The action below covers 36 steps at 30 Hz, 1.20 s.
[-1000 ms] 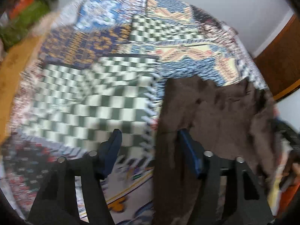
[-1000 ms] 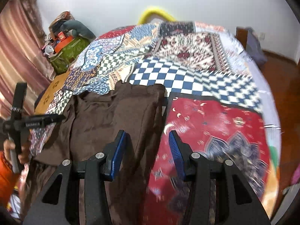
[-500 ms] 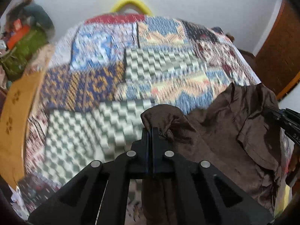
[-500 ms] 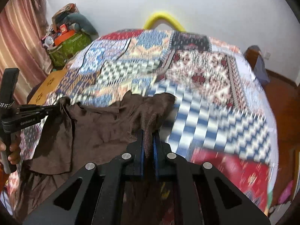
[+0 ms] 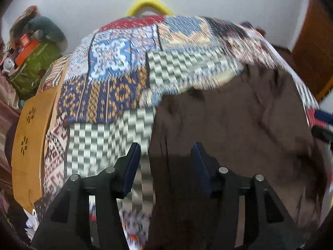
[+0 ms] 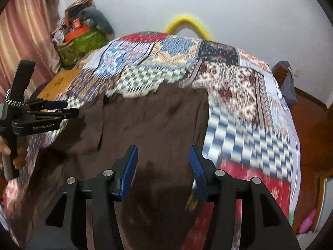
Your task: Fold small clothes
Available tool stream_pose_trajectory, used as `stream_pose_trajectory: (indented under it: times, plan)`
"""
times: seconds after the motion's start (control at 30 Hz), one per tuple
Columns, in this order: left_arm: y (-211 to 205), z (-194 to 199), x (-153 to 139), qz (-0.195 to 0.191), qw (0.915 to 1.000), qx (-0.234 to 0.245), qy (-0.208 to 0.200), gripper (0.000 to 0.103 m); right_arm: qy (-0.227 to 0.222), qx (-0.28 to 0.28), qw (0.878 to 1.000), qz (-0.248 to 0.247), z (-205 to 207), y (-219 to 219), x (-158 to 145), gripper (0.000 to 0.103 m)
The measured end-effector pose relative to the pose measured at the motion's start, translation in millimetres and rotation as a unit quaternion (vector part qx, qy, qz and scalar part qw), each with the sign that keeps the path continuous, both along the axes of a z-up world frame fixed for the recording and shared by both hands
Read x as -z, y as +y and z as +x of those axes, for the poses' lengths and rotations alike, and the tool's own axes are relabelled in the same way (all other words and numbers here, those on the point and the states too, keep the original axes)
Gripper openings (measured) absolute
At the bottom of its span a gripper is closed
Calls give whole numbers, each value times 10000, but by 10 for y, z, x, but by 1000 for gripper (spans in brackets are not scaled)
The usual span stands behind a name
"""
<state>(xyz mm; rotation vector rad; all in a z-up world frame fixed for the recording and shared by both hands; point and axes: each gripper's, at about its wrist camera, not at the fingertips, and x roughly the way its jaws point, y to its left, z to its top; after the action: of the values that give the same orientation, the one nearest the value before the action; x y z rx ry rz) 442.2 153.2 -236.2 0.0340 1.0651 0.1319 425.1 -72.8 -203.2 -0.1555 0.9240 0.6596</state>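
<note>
A dark brown garment lies spread on the patchwork quilt; it also shows in the right wrist view. My left gripper is open and empty, its jaws over the garment's left edge. My right gripper is open and empty over the garment's right part. The left gripper shows from the side in the right wrist view, at the garment's left edge. The right gripper's tips show at the right edge of the left wrist view.
A wooden board runs along the bed's left side. A green bag with clutter stands at the back left by a pink curtain. A yellow hoop leans on the white wall. Wooden floor lies to the right.
Both grippers were shut on bunched corners of the brown garment half a second ago. Both have opened and let go, and the garment now lies flatter and farther up the quilt.
</note>
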Motion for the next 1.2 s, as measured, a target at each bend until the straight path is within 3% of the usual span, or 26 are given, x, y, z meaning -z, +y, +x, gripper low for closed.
stream_pose_trajectory:
  times: [0.17,0.3,0.5,0.8,0.87,0.93,0.97,1.03,1.07,1.13,1.2]
  plan:
    - [-152,-571,25,313,9991,266,92,67,14,-106,9999,-53,-495,-268,24,47]
    - [-177,-1050,-62,5,9995,309,113,67,-90,-213,9997,-95,-888,-449,-37,54]
    - [-187,-1712,-172,-85,9998,174,76,68,-206,-259,9993,188,-1441,-721,-134,60]
    - [-164,-2399,32,-567,9970,4,518,68,276,-21,9996,61,-1824,-936,248,60]
    - [-182,-2502,38,-774,9960,85,433,63,390,62,9992,34,-1817,-959,343,60]
    - [-222,-2566,62,-1043,9935,198,420,37,504,58,9986,128,-1780,-962,443,60]
    - [-247,-2580,62,-1179,9919,234,404,31,573,79,9981,213,-1772,-961,474,60]
    - [-296,-2575,49,-1217,9915,275,371,10,674,138,9966,442,-1734,-975,497,44]
    - [-327,-2567,41,-1144,9924,275,361,6,707,127,9962,487,-1704,-958,487,38]
    - [-364,-2543,2,-1074,9933,289,327,3,746,63,9957,547,-1733,-932,457,6]
    - [-371,-2514,-79,-993,9944,286,231,3,738,-41,9961,488,-1737,-871,384,6]
